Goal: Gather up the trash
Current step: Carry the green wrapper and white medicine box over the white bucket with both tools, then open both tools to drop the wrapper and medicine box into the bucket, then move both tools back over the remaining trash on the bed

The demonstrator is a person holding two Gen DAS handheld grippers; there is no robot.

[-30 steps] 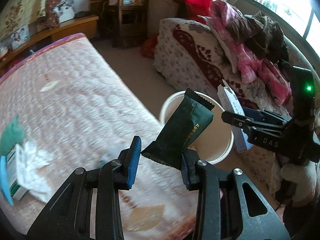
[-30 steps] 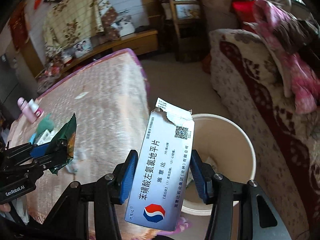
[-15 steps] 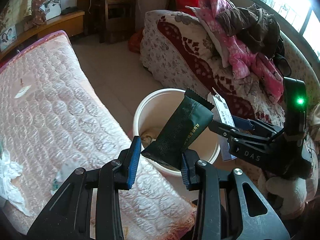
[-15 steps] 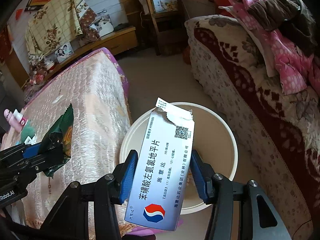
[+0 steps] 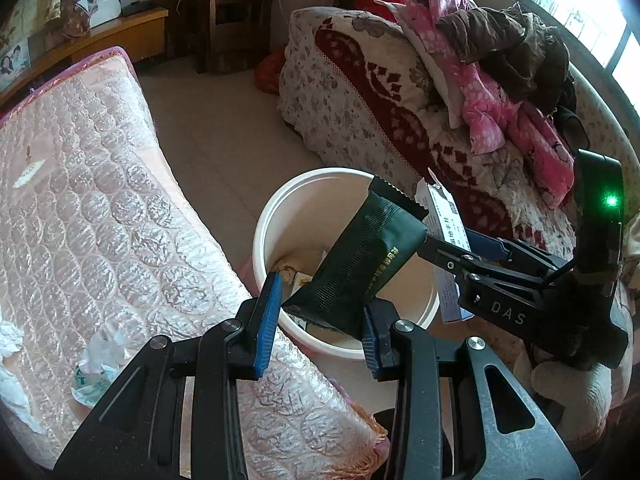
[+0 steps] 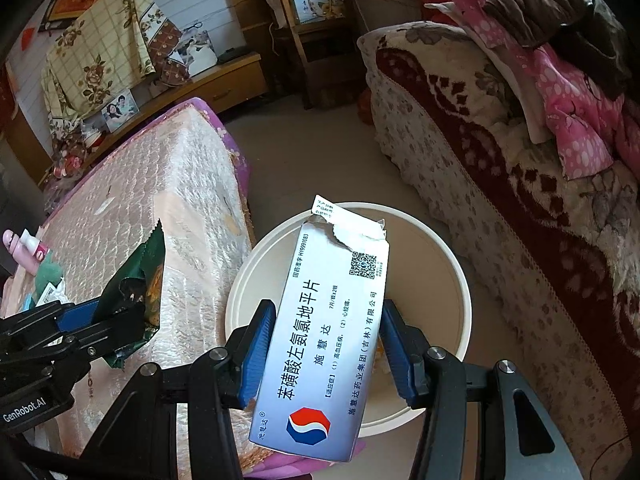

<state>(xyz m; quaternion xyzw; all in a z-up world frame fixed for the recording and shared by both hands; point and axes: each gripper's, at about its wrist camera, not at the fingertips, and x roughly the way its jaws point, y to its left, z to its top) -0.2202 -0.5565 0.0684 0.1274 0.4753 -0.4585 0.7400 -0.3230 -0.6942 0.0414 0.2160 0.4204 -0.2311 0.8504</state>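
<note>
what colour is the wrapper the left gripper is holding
Dark green wrapper, clearest in the left wrist view.

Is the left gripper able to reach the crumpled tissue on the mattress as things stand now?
Probably not yet: the left gripper is shut on a dark wrapper over the white bucket. The tissue itself lies uncovered on the mattress.

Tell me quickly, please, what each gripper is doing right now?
Left gripper: shut on the dark green wrapper.
Right gripper: shut on the white medicine box.
</note>
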